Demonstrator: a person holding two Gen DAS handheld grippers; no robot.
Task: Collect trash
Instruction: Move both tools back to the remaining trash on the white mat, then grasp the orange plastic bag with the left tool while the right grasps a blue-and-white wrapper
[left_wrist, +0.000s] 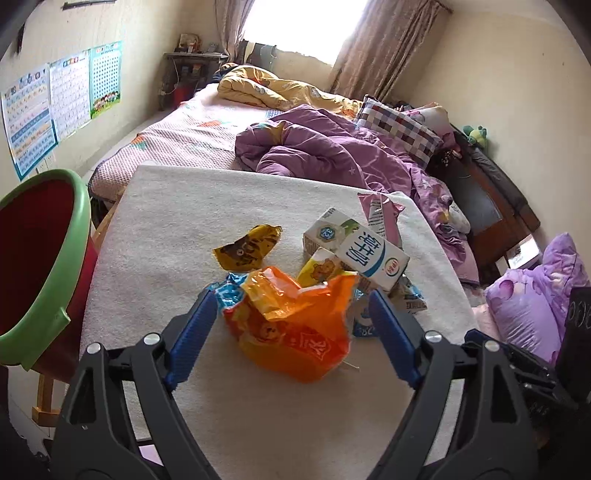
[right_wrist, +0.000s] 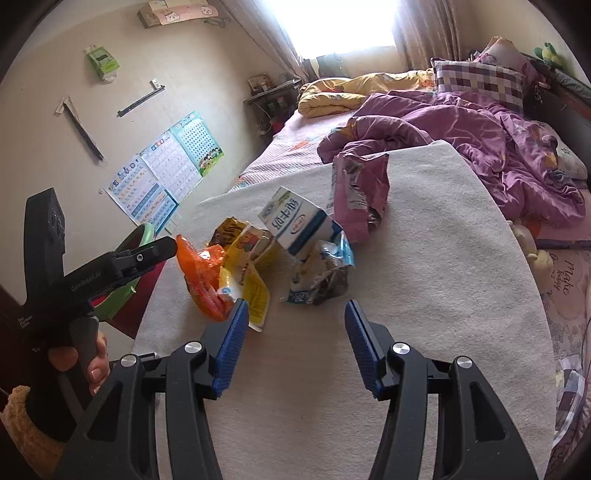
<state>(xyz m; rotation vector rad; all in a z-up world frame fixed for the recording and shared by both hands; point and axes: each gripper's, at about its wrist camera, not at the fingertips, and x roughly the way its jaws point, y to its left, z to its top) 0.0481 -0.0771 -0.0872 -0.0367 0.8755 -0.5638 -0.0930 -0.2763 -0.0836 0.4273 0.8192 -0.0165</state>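
A pile of trash lies on a table covered with a white cloth (left_wrist: 177, 229). My left gripper (left_wrist: 291, 299) is open, its blue fingers on either side of a crumpled orange wrapper (left_wrist: 295, 332). Behind it lie a brown-yellow wrapper (left_wrist: 247, 249), a yellow bear wrapper (left_wrist: 319, 269) and a white-blue milk carton (left_wrist: 365, 254). My right gripper (right_wrist: 295, 310) is open and empty, a little short of a crushed blue-white pack (right_wrist: 317, 277). The carton (right_wrist: 295, 221), orange wrapper (right_wrist: 201, 273) and a pink bag (right_wrist: 354, 195) show in the right wrist view.
A red bin with a green rim (left_wrist: 40, 258) stands at the table's left edge; it also shows in the right wrist view (right_wrist: 129, 291). A bed with purple quilt (left_wrist: 325, 151) lies beyond the table. Posters (left_wrist: 59, 103) hang on the left wall.
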